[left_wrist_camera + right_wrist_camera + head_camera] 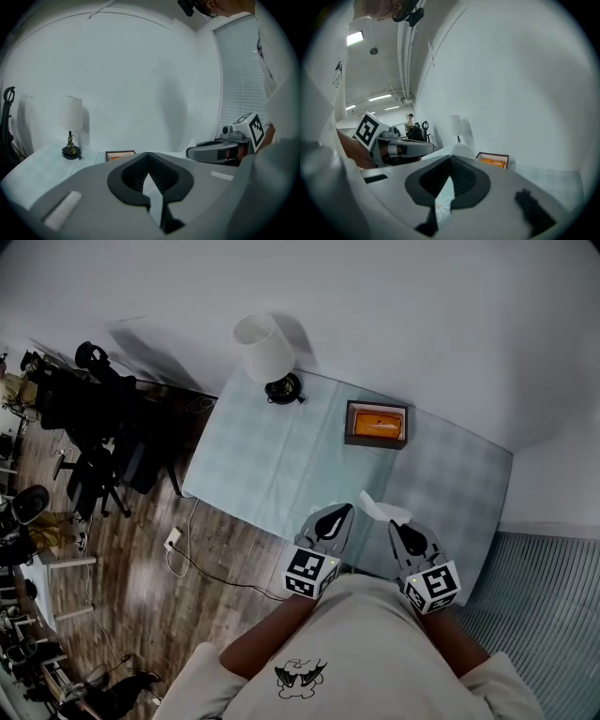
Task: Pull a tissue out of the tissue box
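The left gripper (pixel 346 510) and right gripper (pixel 395 524) sit side by side at the lower centre of the head view, above the near edge of the counter (pixel 281 456). Each has its jaws pressed together, pinching the white tissue (pixel 384 510), which spans the gap between their tips; in the right gripper view a flower print shows on it. The box (pixel 377 424) stands well apart in the upper middle of the frame, with a lamp (pixel 267 352) to its left.
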